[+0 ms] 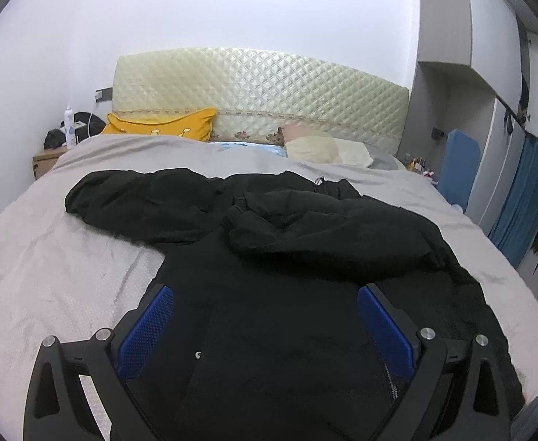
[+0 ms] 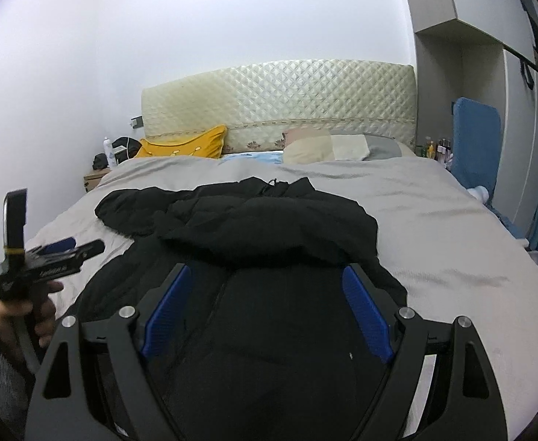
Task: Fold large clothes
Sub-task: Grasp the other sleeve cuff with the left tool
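Observation:
A large black jacket (image 1: 269, 242) lies spread on the grey bed (image 1: 48, 257), its right sleeve folded across the chest and its left sleeve stretched out to the left. It also shows in the right wrist view (image 2: 269, 228). My left gripper (image 1: 265, 296) is open and empty, hovering over the jacket's lower body near the zipper. My right gripper (image 2: 267, 275) is open and empty above the jacket's lower body. The left gripper also shows at the left of the right wrist view (image 2: 85, 248), held in a hand.
A quilted cream headboard (image 1: 261, 92), a yellow pillow (image 1: 162, 126) and pale pillows (image 1: 324, 149) lie at the far end. A nightstand (image 1: 46, 161) with a bottle stands far left. A wardrobe and blue items (image 1: 459, 165) stand on the right.

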`<action>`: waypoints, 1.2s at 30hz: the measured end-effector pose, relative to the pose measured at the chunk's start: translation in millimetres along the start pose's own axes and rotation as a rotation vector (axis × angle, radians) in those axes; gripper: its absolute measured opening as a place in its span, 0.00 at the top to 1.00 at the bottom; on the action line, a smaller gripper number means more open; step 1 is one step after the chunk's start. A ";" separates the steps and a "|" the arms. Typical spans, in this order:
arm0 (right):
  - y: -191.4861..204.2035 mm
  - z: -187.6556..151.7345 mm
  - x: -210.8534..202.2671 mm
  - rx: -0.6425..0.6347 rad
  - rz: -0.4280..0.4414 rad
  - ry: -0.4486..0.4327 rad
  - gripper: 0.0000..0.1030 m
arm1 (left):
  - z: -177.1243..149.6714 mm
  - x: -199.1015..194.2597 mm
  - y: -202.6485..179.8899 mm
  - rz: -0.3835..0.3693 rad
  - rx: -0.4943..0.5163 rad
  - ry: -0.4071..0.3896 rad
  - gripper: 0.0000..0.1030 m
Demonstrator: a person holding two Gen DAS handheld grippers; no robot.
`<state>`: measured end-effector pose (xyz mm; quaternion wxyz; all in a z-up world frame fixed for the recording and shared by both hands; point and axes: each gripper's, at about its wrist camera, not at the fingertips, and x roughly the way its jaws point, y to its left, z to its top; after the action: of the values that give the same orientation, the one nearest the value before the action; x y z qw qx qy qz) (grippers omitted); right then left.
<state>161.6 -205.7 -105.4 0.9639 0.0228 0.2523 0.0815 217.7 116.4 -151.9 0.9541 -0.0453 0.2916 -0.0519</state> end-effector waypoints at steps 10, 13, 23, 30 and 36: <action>-7.3 -34.6 -29.0 -0.001 -0.101 -0.082 0.17 | -9.1 -5.5 -23.3 0.001 0.061 -0.006 0.04; -9.4 -36.0 -27.4 -0.006 -0.153 -0.106 0.16 | -9.6 -6.2 -22.0 0.012 0.067 -0.001 0.04; -9.5 -42.2 -9.9 -0.031 -0.151 -0.105 0.16 | 44.9 -1.3 1.9 0.005 0.108 0.000 0.04; -15.4 -41.7 3.7 -0.003 -0.156 -0.084 0.16 | 100.6 21.9 71.5 0.080 0.079 0.016 0.04; -16.7 -40.2 16.8 0.014 -0.179 -0.071 0.16 | 132.6 53.1 153.7 0.110 -0.035 0.038 0.04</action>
<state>158.7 -219.2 -150.1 0.9755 0.0098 0.2197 -0.0078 347.1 269.4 -89.6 0.9488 -0.0450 0.3126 0.0051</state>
